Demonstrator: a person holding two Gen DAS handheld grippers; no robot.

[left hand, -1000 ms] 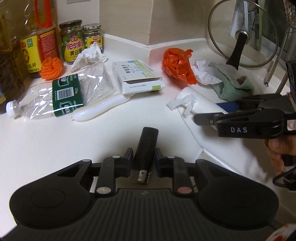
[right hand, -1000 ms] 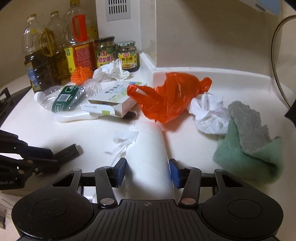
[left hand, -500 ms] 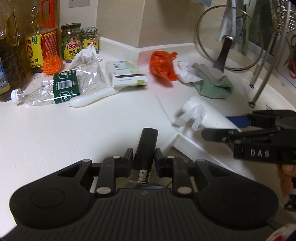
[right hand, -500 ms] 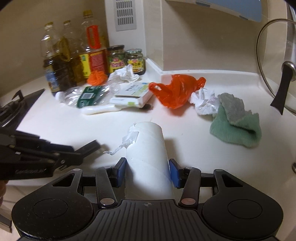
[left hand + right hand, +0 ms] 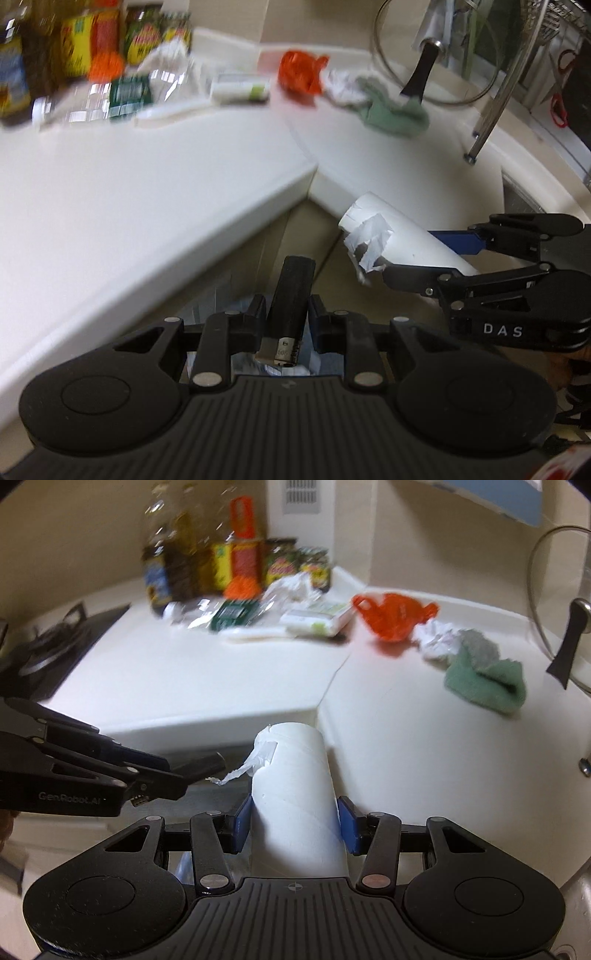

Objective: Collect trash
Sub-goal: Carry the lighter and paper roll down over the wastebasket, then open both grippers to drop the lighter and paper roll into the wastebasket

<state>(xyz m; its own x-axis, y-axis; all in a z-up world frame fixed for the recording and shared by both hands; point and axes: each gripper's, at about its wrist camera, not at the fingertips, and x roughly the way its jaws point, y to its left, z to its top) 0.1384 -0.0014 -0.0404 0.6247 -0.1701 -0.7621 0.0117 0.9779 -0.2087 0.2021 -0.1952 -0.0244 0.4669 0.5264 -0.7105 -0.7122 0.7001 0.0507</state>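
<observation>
My left gripper [image 5: 286, 308] is shut on a black lighter [image 5: 290, 295], held out past the counter's front edge. My right gripper [image 5: 295, 814] is shut on a white paper roll tube [image 5: 293, 794] with a torn paper tag; the tube also shows in the left wrist view [image 5: 399, 240]. Both grippers are off the white counter [image 5: 229, 675], side by side. Trash left at the back: an orange plastic bag [image 5: 395, 618], crumpled white paper [image 5: 437, 640], a crushed clear bottle [image 5: 225, 611], a white carton [image 5: 317, 618] and a white tube [image 5: 170, 110].
Oil bottles and jars [image 5: 236, 565] stand at the back left. A green cloth [image 5: 487, 679] lies at the right beside a glass pot lid [image 5: 561, 627]. A gas stove [image 5: 48, 653] is at the left. A metal rack leg [image 5: 491, 107] stands at the right.
Both grippers have pulled back from the counter with the lighter and the roll tube still held, and now hang beyond its front corner. The trash on the counter has not moved.
</observation>
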